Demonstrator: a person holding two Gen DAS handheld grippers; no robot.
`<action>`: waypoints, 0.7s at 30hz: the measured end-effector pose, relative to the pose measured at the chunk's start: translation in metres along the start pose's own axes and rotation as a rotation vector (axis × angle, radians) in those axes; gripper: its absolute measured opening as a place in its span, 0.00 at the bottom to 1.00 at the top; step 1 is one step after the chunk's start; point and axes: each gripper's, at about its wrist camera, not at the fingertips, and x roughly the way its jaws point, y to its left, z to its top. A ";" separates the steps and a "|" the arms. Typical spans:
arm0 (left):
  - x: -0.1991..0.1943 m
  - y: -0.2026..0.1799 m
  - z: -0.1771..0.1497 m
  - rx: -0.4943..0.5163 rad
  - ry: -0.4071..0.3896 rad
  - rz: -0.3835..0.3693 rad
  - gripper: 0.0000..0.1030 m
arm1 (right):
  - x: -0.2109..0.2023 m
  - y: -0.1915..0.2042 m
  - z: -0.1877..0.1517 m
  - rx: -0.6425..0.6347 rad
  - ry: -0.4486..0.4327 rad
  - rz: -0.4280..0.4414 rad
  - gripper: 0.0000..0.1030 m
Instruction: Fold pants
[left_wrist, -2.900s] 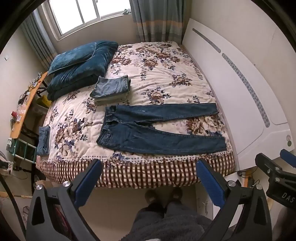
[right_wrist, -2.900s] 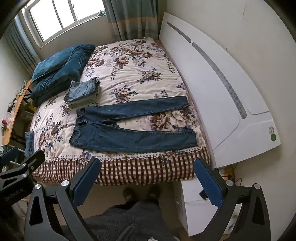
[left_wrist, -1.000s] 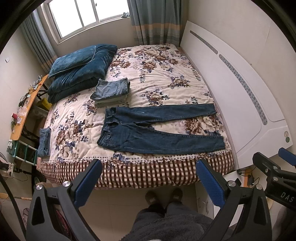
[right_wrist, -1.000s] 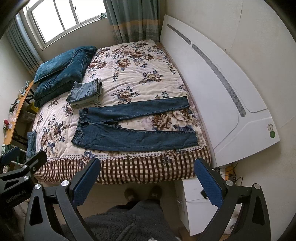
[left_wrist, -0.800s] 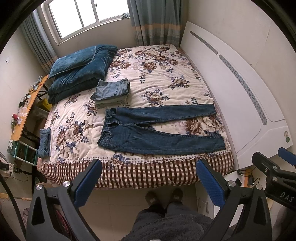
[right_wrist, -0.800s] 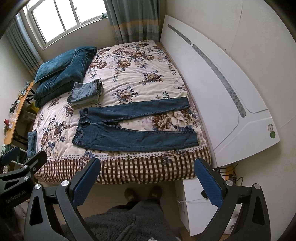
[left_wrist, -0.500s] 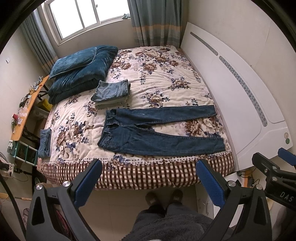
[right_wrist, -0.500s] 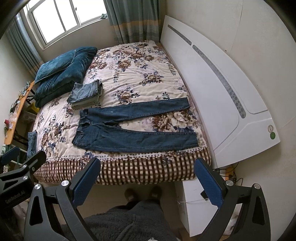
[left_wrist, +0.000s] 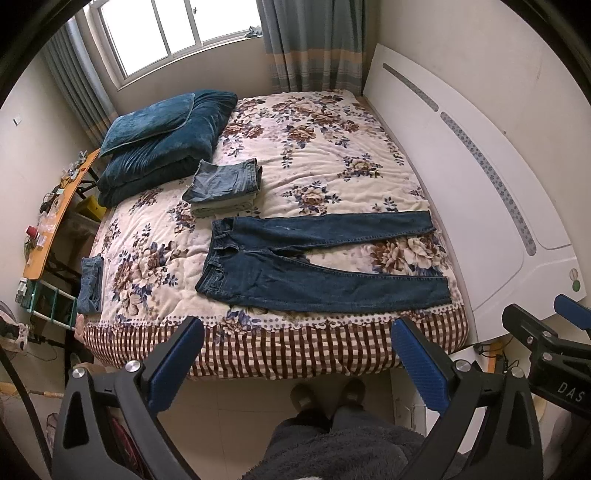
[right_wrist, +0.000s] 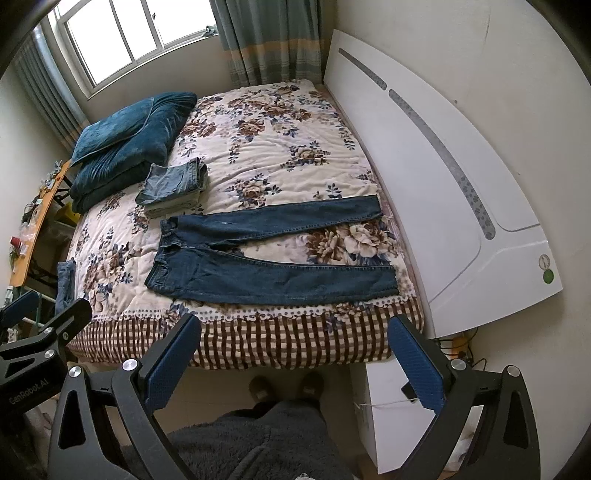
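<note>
Dark blue jeans lie flat near the front edge of the flowered bed, waist to the left, both legs spread out to the right. They also show in the right wrist view. My left gripper is open and empty, held high above the floor in front of the bed. My right gripper is open and empty too, at about the same height. Neither touches the jeans.
A stack of folded jeans lies behind the waist. Blue pillows sit at the back left. Another folded denim piece lies at the bed's left edge. A white headboard stands on the right, a desk on the left.
Both views have shifted very slightly. The jeans have not moved and both grippers stay open.
</note>
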 end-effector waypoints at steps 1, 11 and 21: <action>0.000 0.000 0.000 0.001 0.000 0.000 1.00 | 0.001 0.000 0.000 0.001 0.001 0.000 0.99; 0.003 0.006 0.006 -0.023 0.002 0.036 1.00 | -0.003 0.009 0.006 0.004 0.016 0.006 0.99; 0.098 0.030 0.044 -0.101 0.042 0.180 1.00 | 0.081 -0.002 0.043 0.013 0.085 0.079 0.99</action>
